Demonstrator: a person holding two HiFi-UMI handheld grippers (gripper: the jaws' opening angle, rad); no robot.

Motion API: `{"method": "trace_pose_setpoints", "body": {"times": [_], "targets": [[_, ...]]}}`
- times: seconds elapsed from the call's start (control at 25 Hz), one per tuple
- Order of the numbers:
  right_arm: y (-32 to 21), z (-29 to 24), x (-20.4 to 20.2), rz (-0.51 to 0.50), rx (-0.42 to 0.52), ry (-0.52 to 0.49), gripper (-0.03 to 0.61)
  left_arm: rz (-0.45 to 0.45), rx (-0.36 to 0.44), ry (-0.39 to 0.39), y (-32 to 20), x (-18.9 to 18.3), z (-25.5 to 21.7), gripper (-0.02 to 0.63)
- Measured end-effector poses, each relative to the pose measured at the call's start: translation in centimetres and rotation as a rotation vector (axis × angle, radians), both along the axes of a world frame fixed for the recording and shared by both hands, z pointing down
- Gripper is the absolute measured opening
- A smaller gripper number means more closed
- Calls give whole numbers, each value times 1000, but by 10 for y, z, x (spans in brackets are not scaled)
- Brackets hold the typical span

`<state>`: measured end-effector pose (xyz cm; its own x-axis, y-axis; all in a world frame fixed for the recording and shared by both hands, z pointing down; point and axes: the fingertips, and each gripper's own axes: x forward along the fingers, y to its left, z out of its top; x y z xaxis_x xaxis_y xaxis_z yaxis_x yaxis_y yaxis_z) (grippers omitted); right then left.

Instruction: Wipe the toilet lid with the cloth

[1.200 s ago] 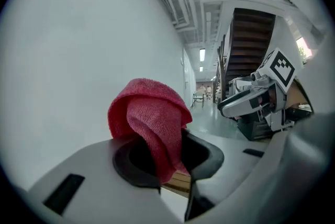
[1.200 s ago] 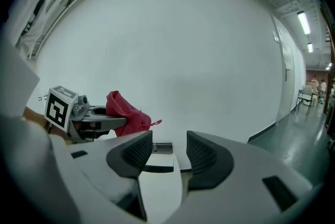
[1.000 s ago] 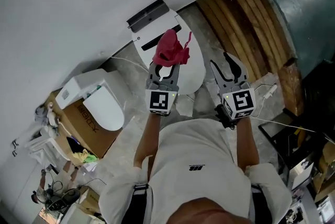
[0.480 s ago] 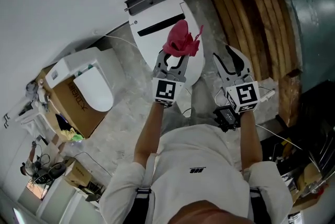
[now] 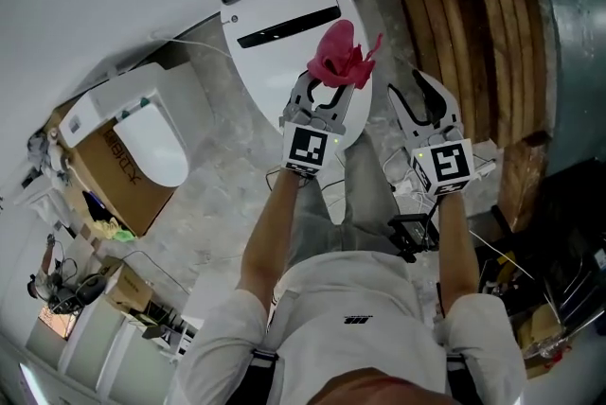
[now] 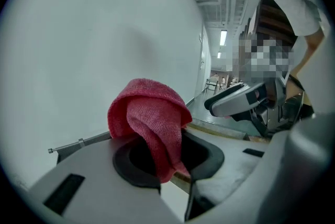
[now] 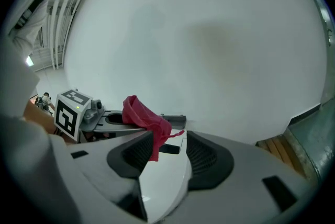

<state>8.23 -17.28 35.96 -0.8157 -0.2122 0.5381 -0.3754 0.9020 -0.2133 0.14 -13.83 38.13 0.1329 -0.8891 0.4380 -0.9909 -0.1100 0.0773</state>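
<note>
A red cloth [image 5: 339, 61] hangs bunched from my left gripper [image 5: 325, 86], which is shut on it above the right edge of the white toilet lid [image 5: 270, 77]. The lid is down, with a dark slot across its back. In the left gripper view the cloth [image 6: 149, 118] drapes over the left gripper [image 6: 167, 149], pinched between the jaws. My right gripper [image 5: 412, 86] stands open and empty just right of the lid, level with the left one. In the right gripper view, the right gripper [image 7: 167, 152] frames the lid's edge [image 7: 165, 173], with the cloth [image 7: 144, 115] beyond it.
A second white toilet seat [image 5: 147, 143] rests on a cardboard box [image 5: 114, 181] at the left. Wooden planks [image 5: 454, 25] and a grey metal drum [image 5: 568, 34] stand at the right. White cables [image 5: 407, 181] and a black device [image 5: 412, 233] lie on the floor near my legs.
Both grippers have moved forward toward the toilet, the left one carrying the red cloth over the lid's right edge. The right one stays open.
</note>
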Motion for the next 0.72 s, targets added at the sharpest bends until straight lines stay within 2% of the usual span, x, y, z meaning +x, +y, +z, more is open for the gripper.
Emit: {"method": "trace_pose_setpoints", "body": {"times": [0.28, 0.44, 0.72], "targets": [[7, 61, -12, -57, -29, 18, 206, 1, -30, 38, -12, 3, 68, 109], [0, 94, -14, -39, -70, 8, 206, 3, -51, 50, -22, 8, 102, 109], [-15, 143, -10, -15, -91, 29, 207, -7, -89, 65, -39, 6, 159, 109]]}}
